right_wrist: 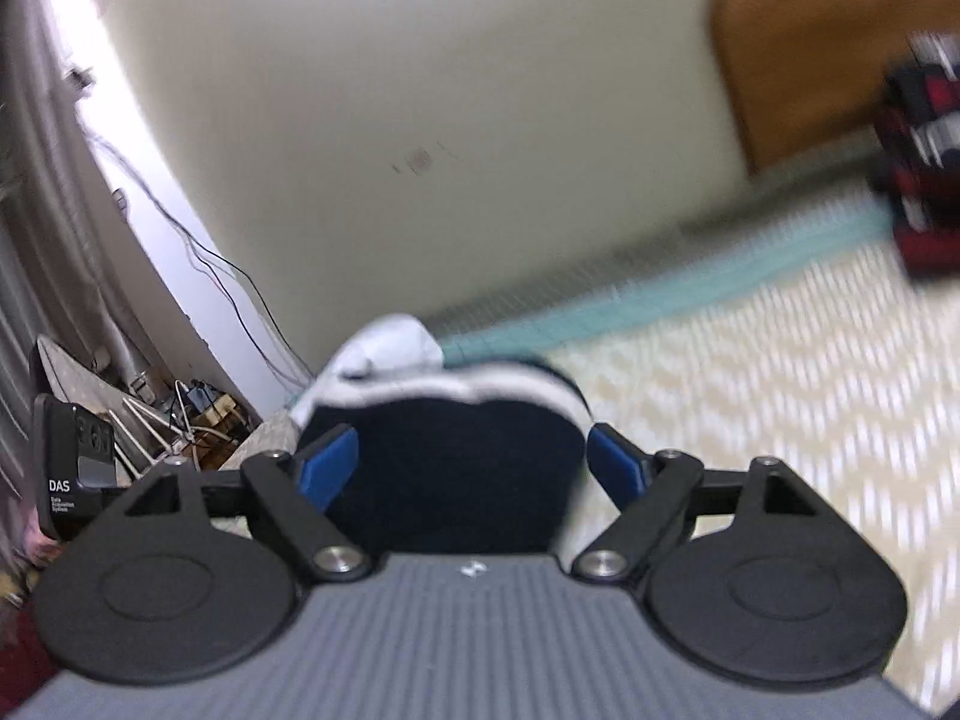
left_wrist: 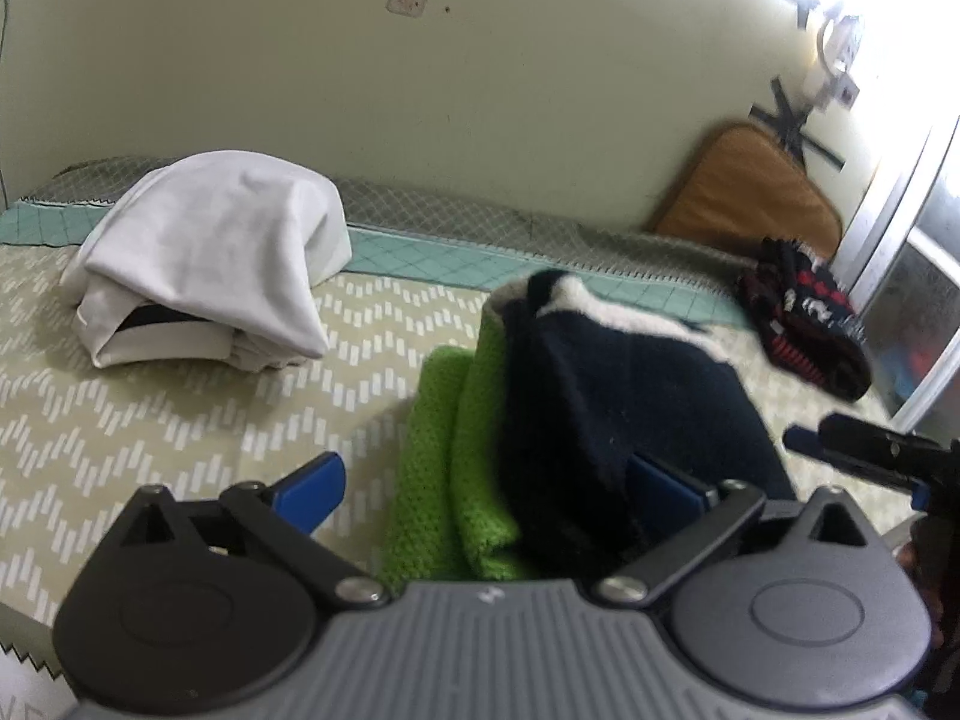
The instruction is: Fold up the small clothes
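Observation:
A navy garment with a white band (left_wrist: 600, 396) lies on top of a folded bright green knit (left_wrist: 444, 462) on the patterned bed cover (left_wrist: 150, 420). My left gripper (left_wrist: 489, 483) stands open just in front of this stack. Its left pad is clear of the cloth and the navy fabric drapes over its right pad. My right gripper's finger (left_wrist: 852, 441) shows at the right edge. In the right wrist view, my right gripper (right_wrist: 474, 468) is open with the navy garment (right_wrist: 444, 468) between its fingers, and the pads are not pressing on it. That view is blurred.
A folded white pile (left_wrist: 204, 264) sits at the back left of the bed. A red and black patterned garment (left_wrist: 804, 324) lies at the back right, near a brown cushion (left_wrist: 750, 192) leaning on the wall. Cables and clutter (right_wrist: 180, 414) lie beside the bed.

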Motion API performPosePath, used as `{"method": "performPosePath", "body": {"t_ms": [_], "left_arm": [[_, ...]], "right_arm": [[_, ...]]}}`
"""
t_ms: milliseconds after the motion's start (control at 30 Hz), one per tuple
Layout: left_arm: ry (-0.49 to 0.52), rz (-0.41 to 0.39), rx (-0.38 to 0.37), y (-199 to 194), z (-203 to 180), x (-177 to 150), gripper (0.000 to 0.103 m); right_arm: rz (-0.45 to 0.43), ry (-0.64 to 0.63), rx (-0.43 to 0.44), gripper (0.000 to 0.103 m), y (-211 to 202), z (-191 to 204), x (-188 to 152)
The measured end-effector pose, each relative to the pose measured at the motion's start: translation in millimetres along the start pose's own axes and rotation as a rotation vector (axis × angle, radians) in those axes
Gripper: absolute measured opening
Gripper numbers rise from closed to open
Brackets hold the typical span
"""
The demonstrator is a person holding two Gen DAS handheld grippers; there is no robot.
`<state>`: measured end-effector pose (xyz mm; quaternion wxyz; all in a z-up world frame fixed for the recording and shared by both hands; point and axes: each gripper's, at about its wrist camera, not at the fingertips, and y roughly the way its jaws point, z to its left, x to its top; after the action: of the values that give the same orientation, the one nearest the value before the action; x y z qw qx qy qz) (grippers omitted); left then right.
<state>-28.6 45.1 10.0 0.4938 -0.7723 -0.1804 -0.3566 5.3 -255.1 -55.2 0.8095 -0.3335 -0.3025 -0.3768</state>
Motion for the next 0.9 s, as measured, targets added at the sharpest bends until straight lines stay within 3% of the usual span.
{"method": "performPosePath", "body": {"t_ms": [133, 267, 900], "left_arm": [[0.002, 0.025, 0.044, 13.7, -3.0, -5.0, 0.103], [0.019, 0.006, 0.061, 16.0, -5.6, -8.3, 0.103], [-0.033, 0.008, 0.026, 18.7, 2.3, -11.7, 0.103]], "right_arm": [[0.043, 0.086, 0.028, 0.086, 10.7, -12.4, -11.0], [0.071, 0.062, 0.017, 0.087, 15.9, -7.4, -16.5], [0.073, 0.042, 0.021, 0.089, 16.0, -7.0, -18.6]]}}
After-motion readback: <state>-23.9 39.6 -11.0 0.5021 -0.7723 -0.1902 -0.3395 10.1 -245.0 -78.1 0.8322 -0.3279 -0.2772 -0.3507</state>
